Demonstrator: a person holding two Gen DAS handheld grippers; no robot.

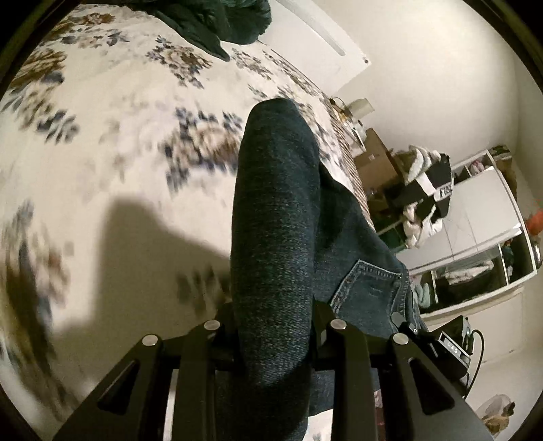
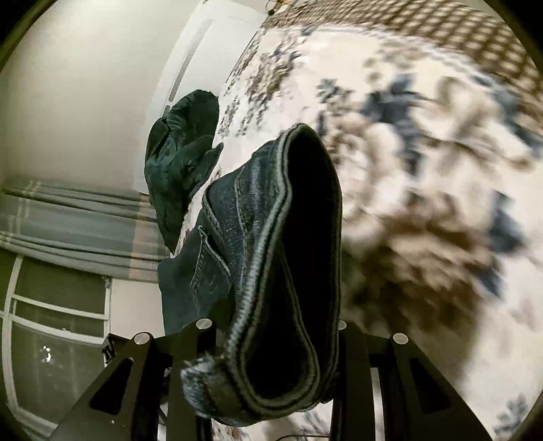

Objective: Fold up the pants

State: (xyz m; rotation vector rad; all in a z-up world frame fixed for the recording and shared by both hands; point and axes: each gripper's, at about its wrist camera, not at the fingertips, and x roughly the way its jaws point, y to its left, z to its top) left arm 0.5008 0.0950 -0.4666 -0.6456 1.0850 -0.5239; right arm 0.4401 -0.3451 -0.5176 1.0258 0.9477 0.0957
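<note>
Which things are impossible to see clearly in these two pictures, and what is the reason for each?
- Left gripper fingertips, left wrist view: the jeans cover them.
- Right gripper fingertips, right wrist view: the hem opening hides them.
- Floral bedspread, right wrist view: motion blur smears the pattern.
- Full length of the jeans: cut off by the lower edge in both views.
- Dark green garment, left wrist view: cropped by the top edge.

A home bedroom is indicated by a bed spread with a floral bedcover (image 1: 112, 112), open white shelving (image 1: 488, 217) stuffed with clothes, a window (image 2: 51, 325) under a striped blind (image 2: 74, 220), and plain white walls.
</note>
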